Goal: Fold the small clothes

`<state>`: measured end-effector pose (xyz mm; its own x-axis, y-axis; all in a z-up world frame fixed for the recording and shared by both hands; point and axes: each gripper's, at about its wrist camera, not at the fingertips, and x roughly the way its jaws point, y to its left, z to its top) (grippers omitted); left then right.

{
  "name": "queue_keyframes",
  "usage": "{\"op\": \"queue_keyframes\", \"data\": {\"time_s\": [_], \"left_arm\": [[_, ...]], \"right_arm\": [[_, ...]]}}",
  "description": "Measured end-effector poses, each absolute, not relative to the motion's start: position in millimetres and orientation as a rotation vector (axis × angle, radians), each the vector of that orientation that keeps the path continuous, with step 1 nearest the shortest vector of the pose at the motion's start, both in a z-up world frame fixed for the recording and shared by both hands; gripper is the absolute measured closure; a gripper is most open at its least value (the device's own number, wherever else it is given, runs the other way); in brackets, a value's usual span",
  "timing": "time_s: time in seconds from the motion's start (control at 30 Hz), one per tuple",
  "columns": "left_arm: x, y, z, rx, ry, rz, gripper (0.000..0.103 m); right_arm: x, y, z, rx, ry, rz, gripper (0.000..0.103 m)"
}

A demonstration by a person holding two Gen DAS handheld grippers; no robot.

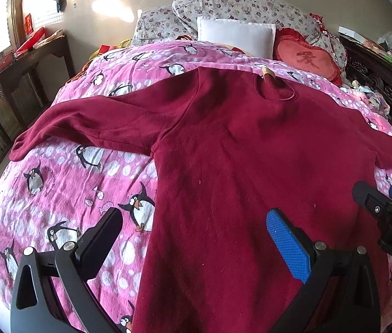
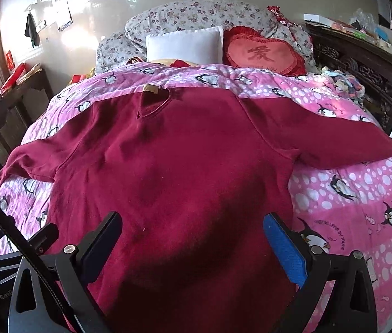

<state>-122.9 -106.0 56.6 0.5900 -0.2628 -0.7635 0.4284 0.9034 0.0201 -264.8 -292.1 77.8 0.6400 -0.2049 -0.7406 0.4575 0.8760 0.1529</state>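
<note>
A dark red long-sleeved sweater [image 1: 237, 152] lies flat, spread out on a pink penguin-print quilt [image 1: 65, 172], neck away from me, both sleeves stretched out sideways. It also shows in the right wrist view [image 2: 173, 161]. My left gripper [image 1: 193, 236] is open and empty, hovering over the sweater's lower left part. My right gripper [image 2: 193, 238] is open and empty over the sweater's lower right part. The right gripper also shows at the right edge of the left wrist view [image 1: 384, 202]. The left gripper's body shows at the lower left of the right wrist view [image 2: 15, 252].
At the bed's head lie floral pillows [image 1: 237, 8], a white cushion [image 1: 236, 34] and a red heart cushion [image 1: 307, 58]. A dark wooden sideboard [image 1: 24, 83] stands left of the bed. A carved dark headboard shelf with clutter [image 2: 357, 63] stands at the right.
</note>
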Motion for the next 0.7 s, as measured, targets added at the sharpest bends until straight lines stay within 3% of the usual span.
{"op": "queue_keyframes", "data": {"time_s": [0.7], "left_arm": [[-112,-110,55,0.209,0.870,-0.406,0.000]], "right_arm": [[-246,-290,81,0.288,0.772,-0.386,0.000]]}}
